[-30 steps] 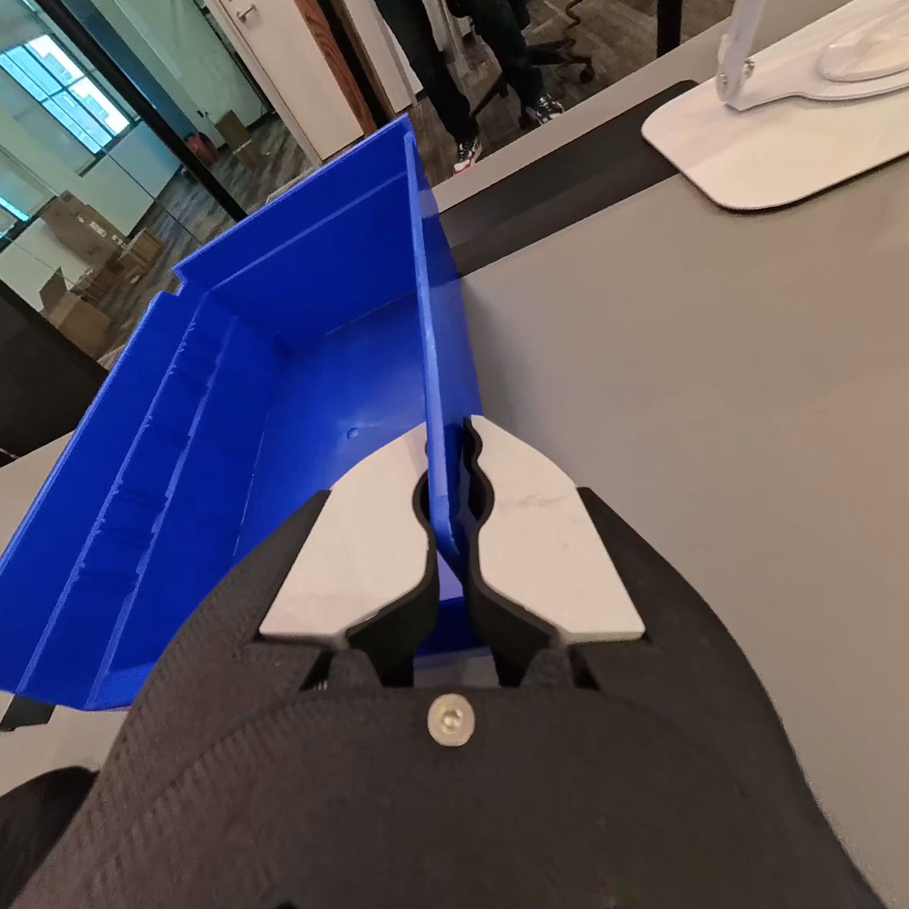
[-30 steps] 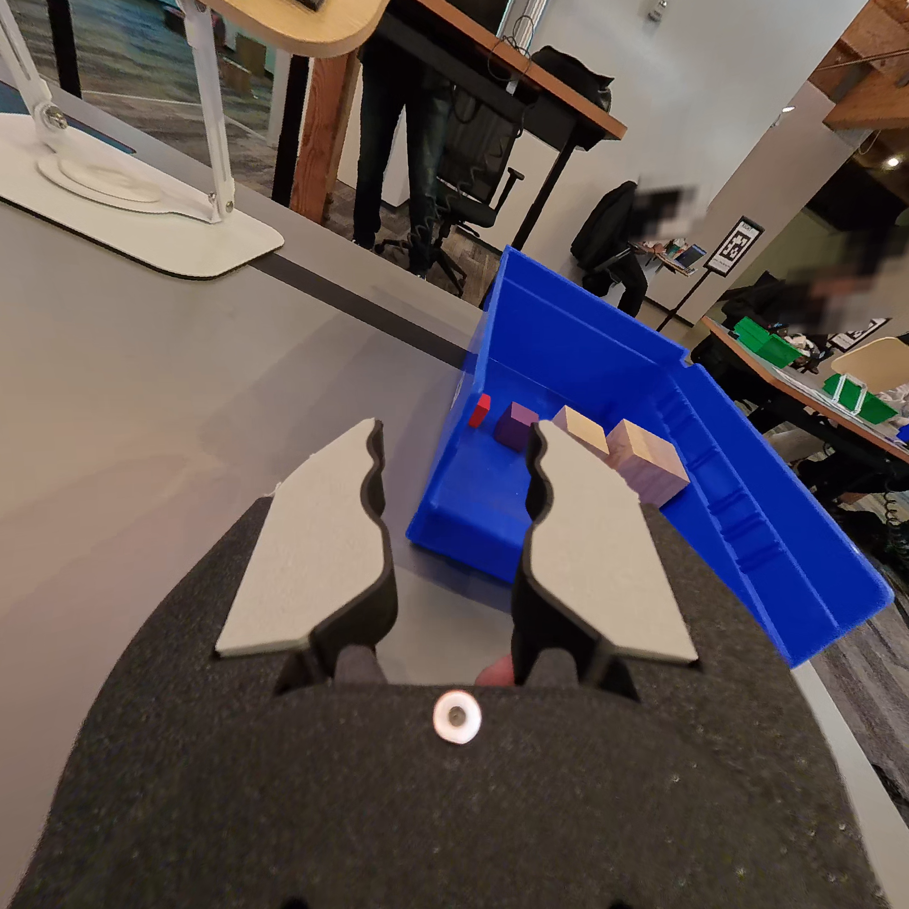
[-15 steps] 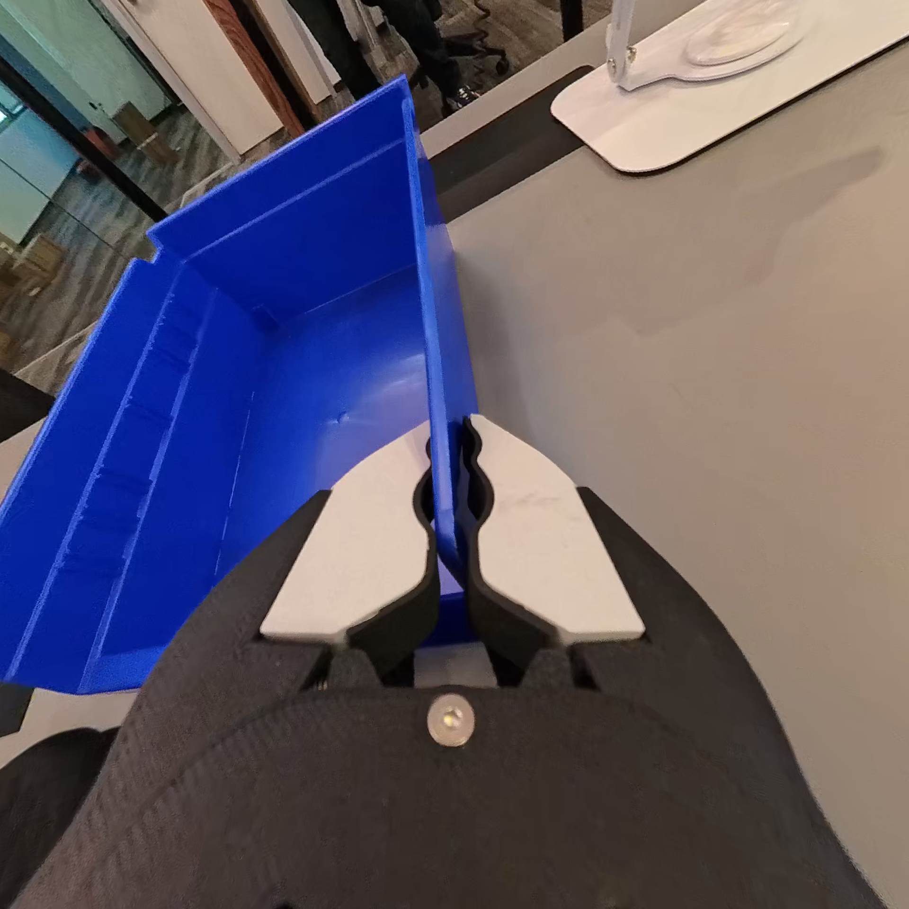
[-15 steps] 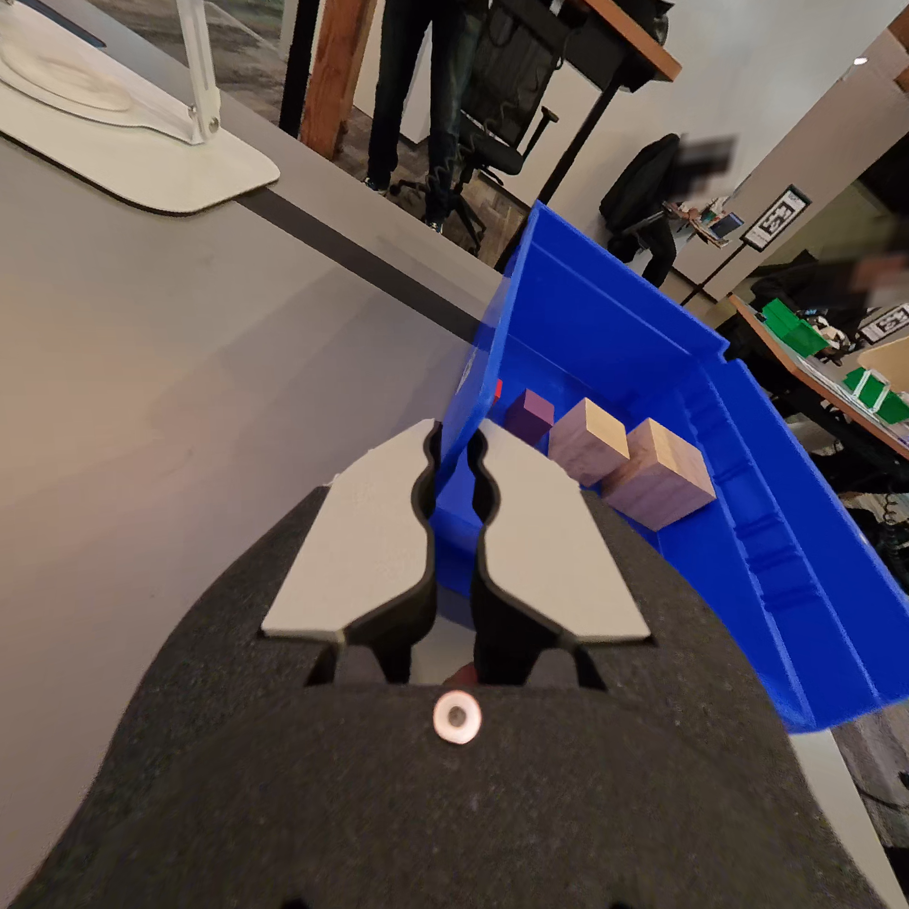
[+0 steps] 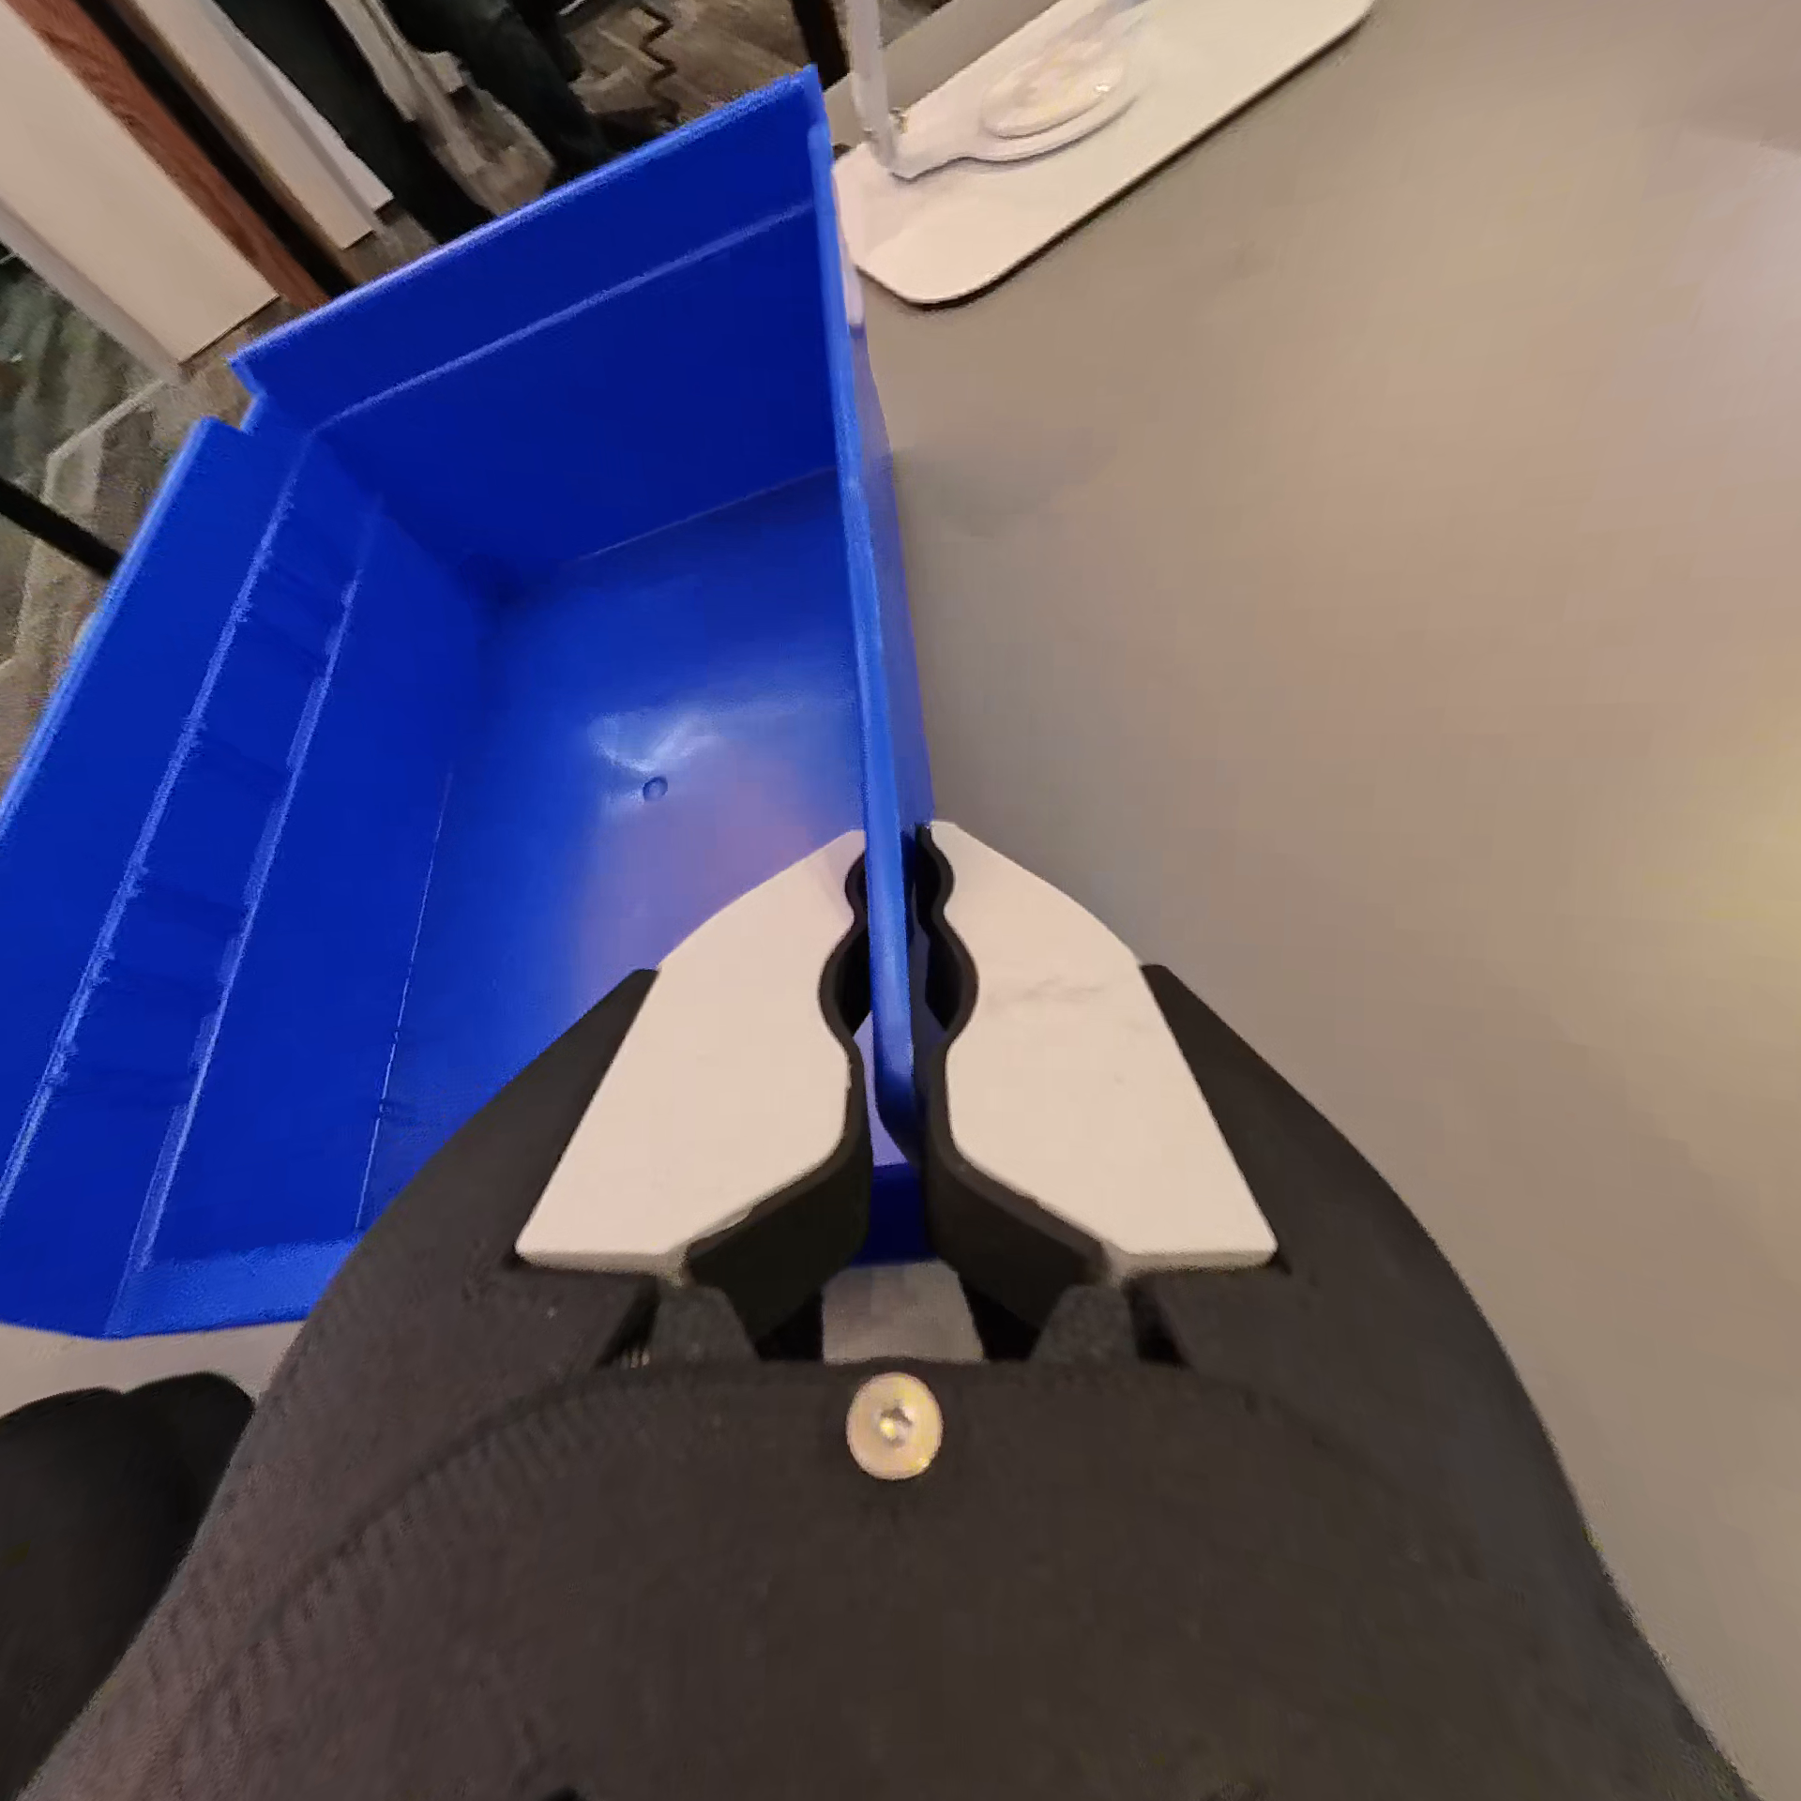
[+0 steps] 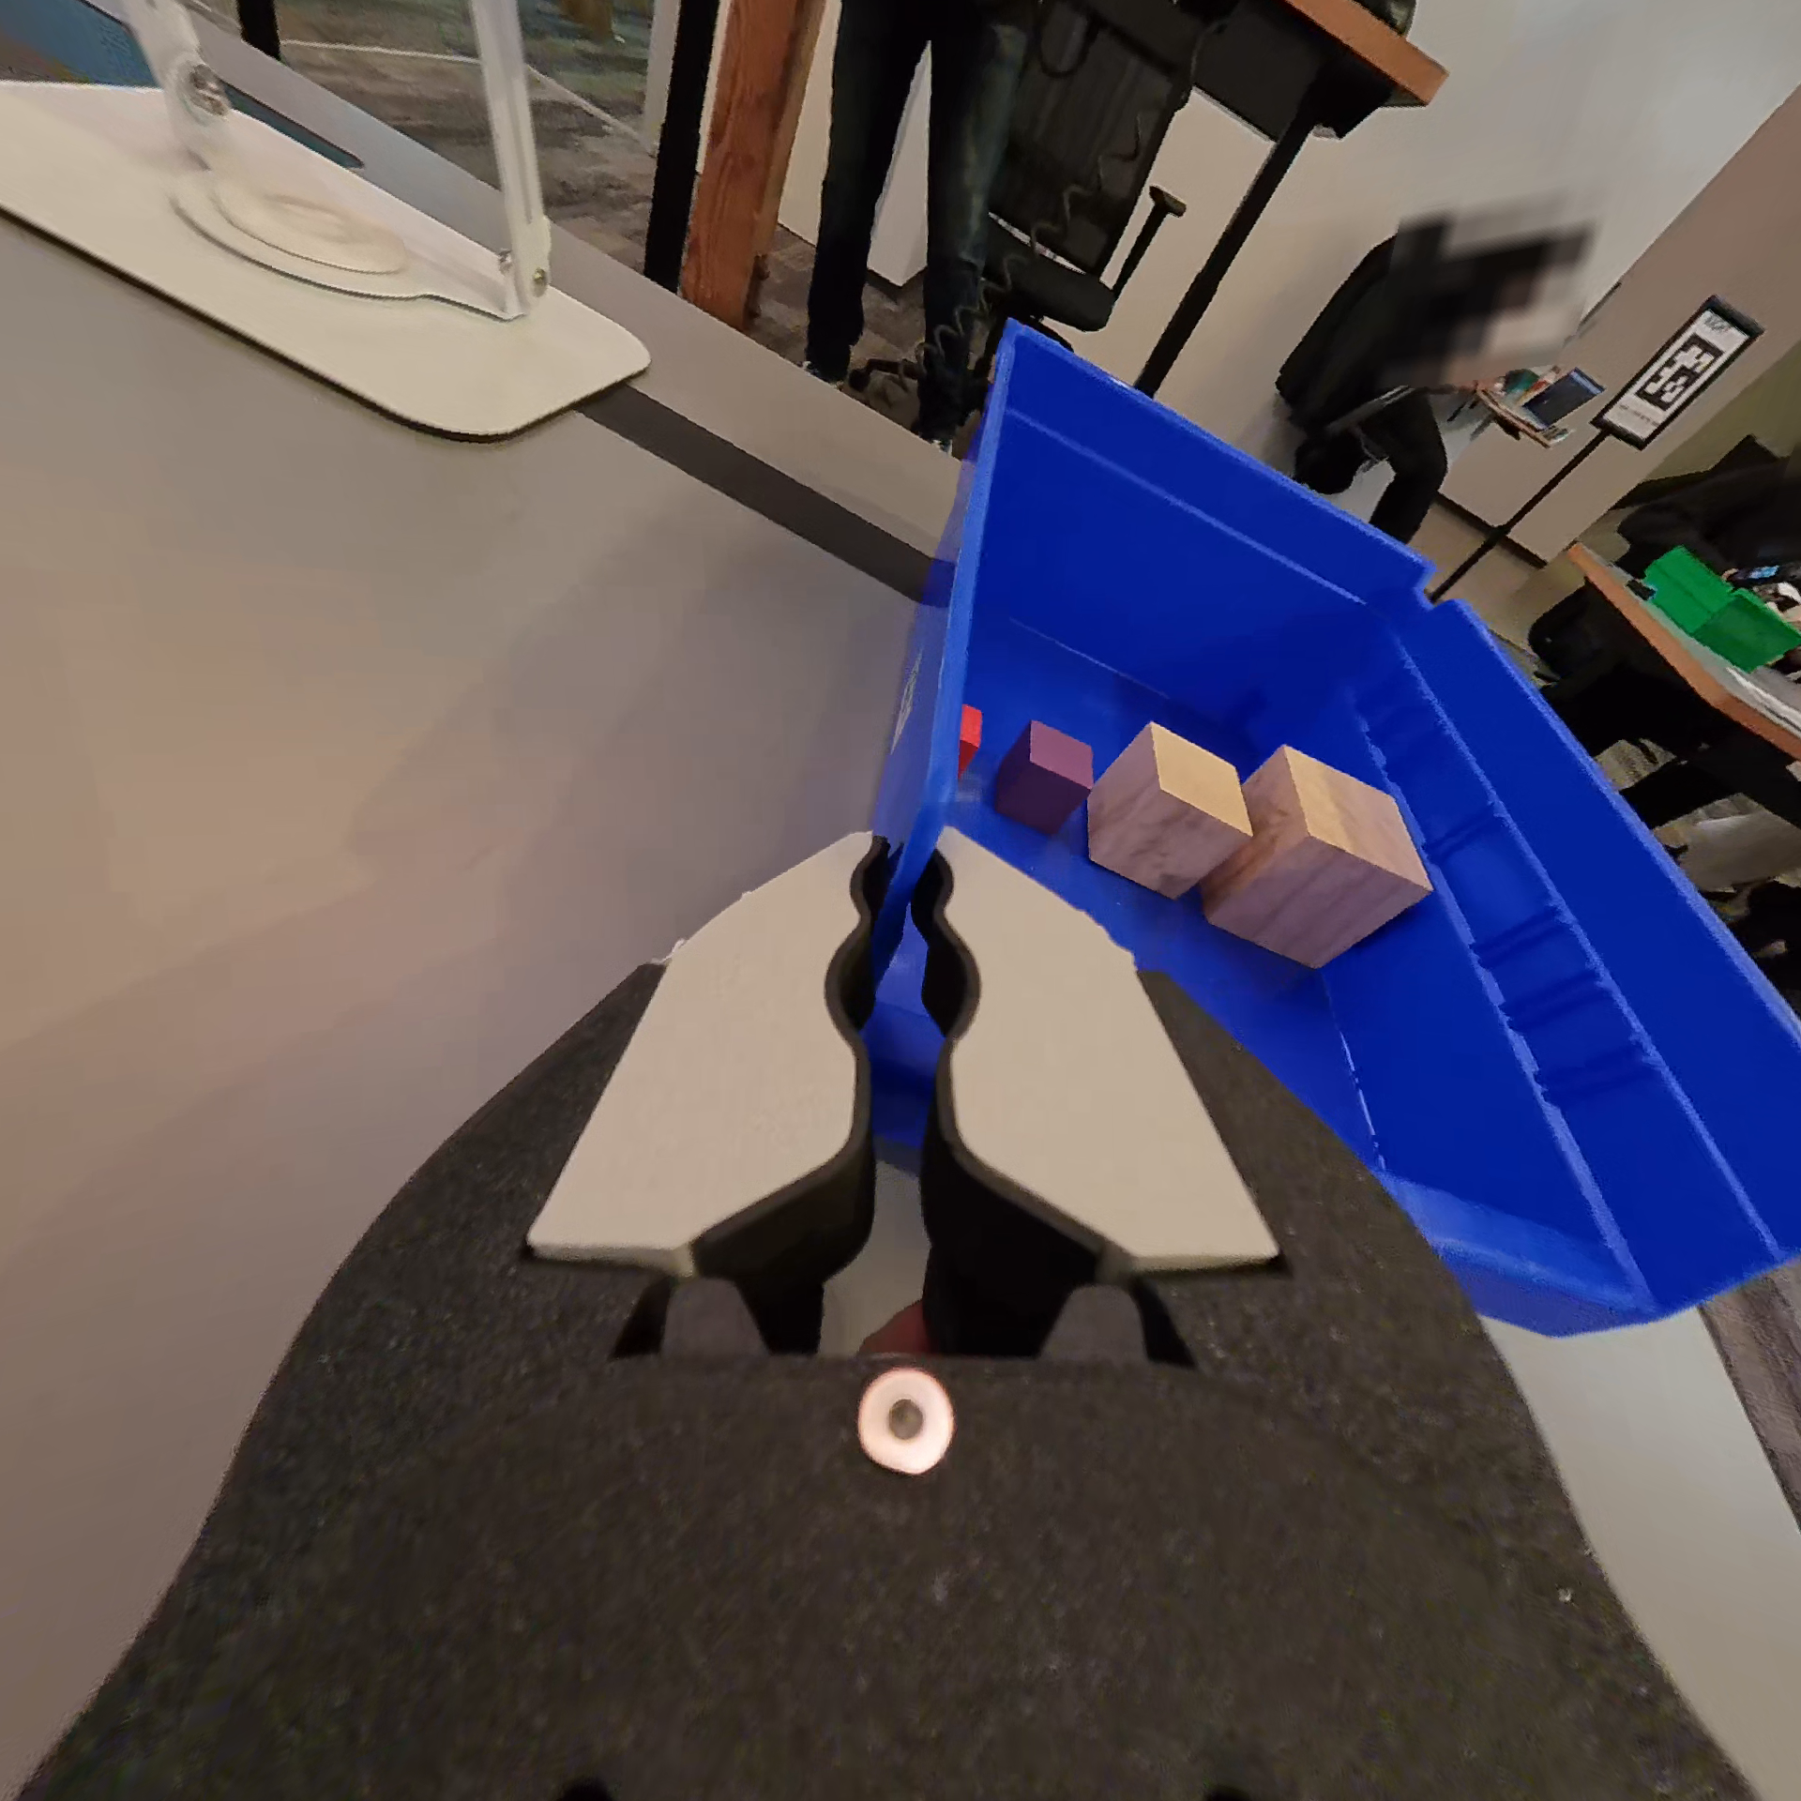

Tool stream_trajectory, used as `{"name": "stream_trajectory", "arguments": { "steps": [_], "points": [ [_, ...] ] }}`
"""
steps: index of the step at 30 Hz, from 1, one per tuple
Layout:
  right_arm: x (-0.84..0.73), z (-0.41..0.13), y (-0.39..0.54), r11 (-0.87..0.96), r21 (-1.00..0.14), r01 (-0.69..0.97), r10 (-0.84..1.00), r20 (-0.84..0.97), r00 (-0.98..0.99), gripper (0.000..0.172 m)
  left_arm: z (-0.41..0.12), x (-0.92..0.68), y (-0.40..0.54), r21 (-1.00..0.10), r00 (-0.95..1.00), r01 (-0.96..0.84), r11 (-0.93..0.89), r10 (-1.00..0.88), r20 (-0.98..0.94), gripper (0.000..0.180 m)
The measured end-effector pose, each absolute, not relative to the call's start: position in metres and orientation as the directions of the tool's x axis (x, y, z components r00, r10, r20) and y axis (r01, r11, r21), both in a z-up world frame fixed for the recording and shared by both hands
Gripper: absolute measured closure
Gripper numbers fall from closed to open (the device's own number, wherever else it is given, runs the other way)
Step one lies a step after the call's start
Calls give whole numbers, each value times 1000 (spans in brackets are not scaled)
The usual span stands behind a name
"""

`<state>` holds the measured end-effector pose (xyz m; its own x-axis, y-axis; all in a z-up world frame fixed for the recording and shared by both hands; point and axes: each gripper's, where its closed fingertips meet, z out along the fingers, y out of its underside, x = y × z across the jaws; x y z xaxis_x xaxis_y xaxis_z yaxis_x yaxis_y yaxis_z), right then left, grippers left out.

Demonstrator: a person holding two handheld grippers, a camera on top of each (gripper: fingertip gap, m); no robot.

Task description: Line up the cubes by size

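In the left wrist view my left gripper (image 5: 887, 848) is shut on the right wall of a blue bin (image 5: 585, 468) whose inside shows no cubes. In the right wrist view my right gripper (image 6: 901, 858) is shut on the left wall of a blue bin (image 6: 1169, 546). In that bin a row stands on the floor: a small red cube (image 6: 970, 736), half hidden behind the wall, a purple cube (image 6: 1048, 775), a wooden cube (image 6: 1165, 809) and a larger wooden cube (image 6: 1311, 858).
A white lamp base (image 5: 1072, 175) lies on the grey table (image 5: 1364, 780); it also shows in the right wrist view (image 6: 341, 322). Beyond the table's far edge are office chairs, desks and standing people's legs (image 6: 877, 146). My hands' fingertips stand some 55 cm from each other.
My right gripper moved up to the bin with the cubes and closed from wide open onto its left wall. My left gripper kept its hold on its bin's wall while the view swung.
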<state>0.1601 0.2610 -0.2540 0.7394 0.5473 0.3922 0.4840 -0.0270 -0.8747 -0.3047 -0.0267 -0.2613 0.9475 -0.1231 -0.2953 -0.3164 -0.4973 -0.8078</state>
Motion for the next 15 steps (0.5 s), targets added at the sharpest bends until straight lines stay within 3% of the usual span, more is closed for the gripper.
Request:
{"name": "stream_trajectory", "arguments": {
  "steps": [15],
  "points": [
    [152, -254, 174, 81, -886, 457, 748, 357, 560, 168, -261, -238, -107, -826, 849, -419, -377, -486, -209, 175]
  ]
}}
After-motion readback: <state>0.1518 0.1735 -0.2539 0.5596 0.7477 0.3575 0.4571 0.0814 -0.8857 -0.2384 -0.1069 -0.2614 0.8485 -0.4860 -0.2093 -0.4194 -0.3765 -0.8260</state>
